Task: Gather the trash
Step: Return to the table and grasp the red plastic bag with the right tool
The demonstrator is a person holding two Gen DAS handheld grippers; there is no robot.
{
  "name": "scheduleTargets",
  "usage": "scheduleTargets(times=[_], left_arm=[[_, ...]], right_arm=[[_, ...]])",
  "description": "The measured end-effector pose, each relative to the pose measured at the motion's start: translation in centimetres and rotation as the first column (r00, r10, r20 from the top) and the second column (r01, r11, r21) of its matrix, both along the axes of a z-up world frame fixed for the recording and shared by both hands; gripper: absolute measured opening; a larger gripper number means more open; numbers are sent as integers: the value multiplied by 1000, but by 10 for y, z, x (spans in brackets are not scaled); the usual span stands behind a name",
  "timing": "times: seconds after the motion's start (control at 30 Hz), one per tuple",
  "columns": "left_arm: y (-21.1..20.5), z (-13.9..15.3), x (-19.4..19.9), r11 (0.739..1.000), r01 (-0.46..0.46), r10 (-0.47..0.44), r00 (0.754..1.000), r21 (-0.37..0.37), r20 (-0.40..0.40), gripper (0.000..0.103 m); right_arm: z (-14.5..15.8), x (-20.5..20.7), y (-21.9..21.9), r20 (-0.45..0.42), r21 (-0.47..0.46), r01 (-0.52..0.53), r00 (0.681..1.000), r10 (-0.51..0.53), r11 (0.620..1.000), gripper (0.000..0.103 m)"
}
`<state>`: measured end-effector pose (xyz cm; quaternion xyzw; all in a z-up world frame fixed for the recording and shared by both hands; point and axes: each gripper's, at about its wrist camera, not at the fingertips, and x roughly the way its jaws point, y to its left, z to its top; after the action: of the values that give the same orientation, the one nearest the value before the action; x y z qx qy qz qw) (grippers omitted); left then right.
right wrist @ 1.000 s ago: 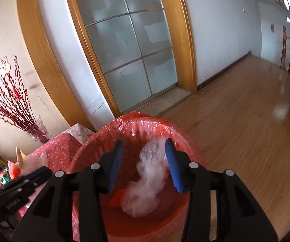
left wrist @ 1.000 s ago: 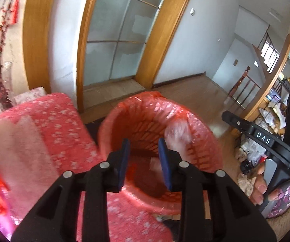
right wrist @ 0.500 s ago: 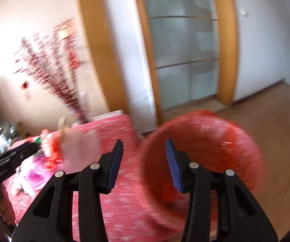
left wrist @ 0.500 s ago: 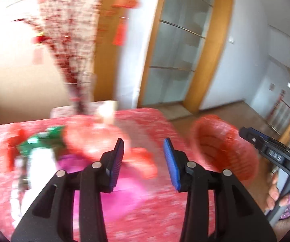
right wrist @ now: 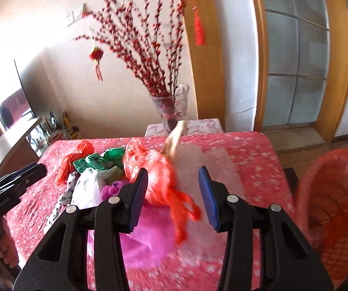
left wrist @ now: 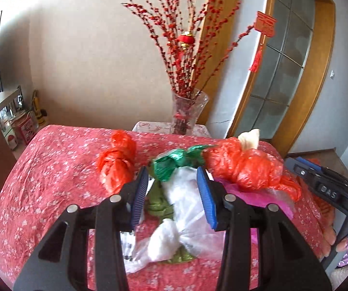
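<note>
Trash bags lie in a heap on the red floral tablecloth (left wrist: 40, 177). My left gripper (left wrist: 172, 194) is open and empty, above a white plastic bag (left wrist: 186, 208) and a knotted green bag (left wrist: 174, 162). A small red bag (left wrist: 117, 162) lies to its left, a large red bag (left wrist: 244, 167) to its right over a pink one (left wrist: 266, 194). My right gripper (right wrist: 172, 192) is open and empty, above the large red bag (right wrist: 159, 177) and the pink bag (right wrist: 147, 235). The red-lined waste basket (right wrist: 331, 208) stands off the table's right edge.
A glass vase (left wrist: 188, 111) with red blossom branches stands on a small stand behind the table. A low shelf (left wrist: 11, 121) with tins is at the far left. A glass door with a wooden frame (right wrist: 295, 72) is at the right.
Both grippers swung left, away from the waste basket and back over the table's heap of bags. The white trash between the right gripper's fingers a second ago is gone from them.
</note>
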<state>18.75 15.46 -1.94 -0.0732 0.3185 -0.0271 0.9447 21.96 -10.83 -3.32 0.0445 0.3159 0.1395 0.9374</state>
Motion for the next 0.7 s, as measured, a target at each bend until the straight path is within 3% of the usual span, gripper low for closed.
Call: scheduleTargets(times=[0.13,0.27,0.57,0.7], left_arm=[[12,-5,-5,1000,-19,18,1000,-12,-9,42],[18,-11,-4,999,-28,27,999,-18,-18,42],[16,-19,-4,1000,-15,14,999,-28,-41,42],[13,-23,-2,1000,2,-4,999,-29,-54,42]], right_arm=[[-11,17,16,-33,-44,-7,999,6,999,44],[-22,23,19,-81,-41,-23,997,20,999,30],[-27,17,31,-77,-77,-63,995,57,995,8],[-20,7,31,-42,-67,-74,997,71,995,6]])
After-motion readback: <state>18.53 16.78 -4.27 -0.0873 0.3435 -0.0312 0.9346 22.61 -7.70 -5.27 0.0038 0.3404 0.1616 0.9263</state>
